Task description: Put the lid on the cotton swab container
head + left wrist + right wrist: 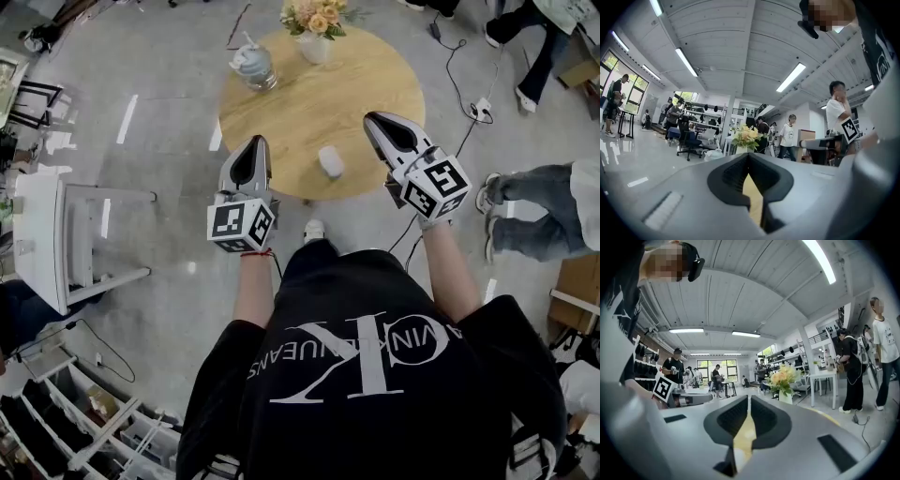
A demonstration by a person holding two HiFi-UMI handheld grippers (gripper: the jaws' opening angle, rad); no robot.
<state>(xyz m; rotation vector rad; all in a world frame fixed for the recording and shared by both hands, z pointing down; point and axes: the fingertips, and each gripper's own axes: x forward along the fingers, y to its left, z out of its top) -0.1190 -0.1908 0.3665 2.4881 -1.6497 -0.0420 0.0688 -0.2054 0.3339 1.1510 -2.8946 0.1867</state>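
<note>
A small white cylindrical container (330,161) stands near the front edge of the round wooden table (375,75); whether it has its lid on I cannot tell. Farther back sits a bluish-grey round jar (253,67) with something white on top. My left gripper (255,142) hovers over the table's left front edge, left of the white container, its jaws shut and empty. To the container's right, my right gripper (373,120) hangs above the table, also shut with nothing in it. Both gripper views look level across the room, with only wood visible under the left gripper (749,155) and the right gripper (749,397).
A vase of flowers (316,28) stands at the table's far edge. A white side table (42,234) is on the floor to the left, and cables (473,103) and a seated person's legs (534,202) to the right. Several people stand around the room.
</note>
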